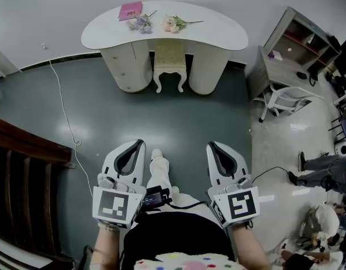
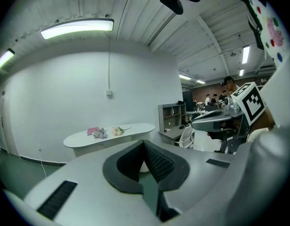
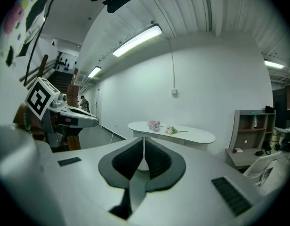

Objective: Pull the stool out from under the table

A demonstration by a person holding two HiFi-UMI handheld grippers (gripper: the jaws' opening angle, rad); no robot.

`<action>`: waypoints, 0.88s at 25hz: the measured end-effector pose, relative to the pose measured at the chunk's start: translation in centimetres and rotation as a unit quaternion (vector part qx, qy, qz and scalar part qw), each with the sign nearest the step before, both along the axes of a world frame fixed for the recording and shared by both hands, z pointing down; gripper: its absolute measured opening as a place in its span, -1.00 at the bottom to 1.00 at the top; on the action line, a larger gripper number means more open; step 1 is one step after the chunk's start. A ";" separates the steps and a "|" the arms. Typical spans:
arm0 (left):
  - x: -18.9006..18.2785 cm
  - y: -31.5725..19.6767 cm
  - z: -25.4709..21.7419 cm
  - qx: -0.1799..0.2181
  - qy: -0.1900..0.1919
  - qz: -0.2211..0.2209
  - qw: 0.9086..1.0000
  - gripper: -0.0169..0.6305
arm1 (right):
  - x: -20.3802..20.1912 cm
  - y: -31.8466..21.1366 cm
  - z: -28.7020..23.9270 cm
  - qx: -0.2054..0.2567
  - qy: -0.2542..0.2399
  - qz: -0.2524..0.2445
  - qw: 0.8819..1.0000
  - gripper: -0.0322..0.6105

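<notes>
Looking down at a big stretch of grey-green floor [image 1: 178, 117], with a white curved desk [image 1: 218, 32] sitting against the far wall. Off to the right there's a grey shelf unit [image 1: 299, 46] and a white chair [image 1: 285, 97] just in front of it. Dark wooden stair rails [image 1: 21, 167] fill the left edge.

The stool [image 1: 170, 58] is cream with curvy legs, and it's tucked right in under the desk, in the gap between the two pedestals. Only its front half pokes out from under the top.

Both claws are down at the near end of the head view, side by side and aimed at the desk, well apart from the stool with open floor in between. The left claw [image 1: 140, 144] is pressed together with nothing in it, and its own view [image 2: 144, 145] shows the pads meeting. Same deal for the right claw [image 1: 211, 145]: tips together, empty [image 3: 144, 142]. A white shoe [image 1: 157, 153] sticks out between them.

On the desk top there's a pink book [image 1: 130, 10] near the left end, a purple bunch of flowers [image 1: 141, 22] just beside it, and a pinkish bunch [image 1: 174, 23] near the middle. A thin white cable [image 1: 63, 114] snakes down the floor on the left.
</notes>
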State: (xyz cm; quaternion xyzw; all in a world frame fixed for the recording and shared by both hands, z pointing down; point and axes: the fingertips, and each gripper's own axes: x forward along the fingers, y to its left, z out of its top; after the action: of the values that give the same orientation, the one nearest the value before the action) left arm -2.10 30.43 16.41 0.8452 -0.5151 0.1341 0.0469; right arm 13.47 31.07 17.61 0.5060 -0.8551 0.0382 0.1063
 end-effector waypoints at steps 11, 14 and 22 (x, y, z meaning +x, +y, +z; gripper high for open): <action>0.4 -6.4 0.1 0.013 0.003 0.025 1.000 -0.90 | -0.4 -5.5 0.7 0.001 0.027 0.008 1.000 -0.79; 0.1 -9.5 0.4 0.012 0.004 0.031 0.999 -0.90 | -1.0 -8.3 0.9 0.001 0.033 0.008 0.999 -0.79; -1.3 -19.0 0.7 0.005 0.001 0.053 0.999 -0.90 | -2.5 -17.6 1.1 -0.013 0.043 0.029 0.999 -0.79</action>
State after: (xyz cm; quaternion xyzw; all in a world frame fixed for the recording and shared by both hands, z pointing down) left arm -3.37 11.44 17.09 0.8718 -0.4703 0.1325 0.0359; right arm 10.98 13.52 18.74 0.5300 -0.8343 0.0306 0.1489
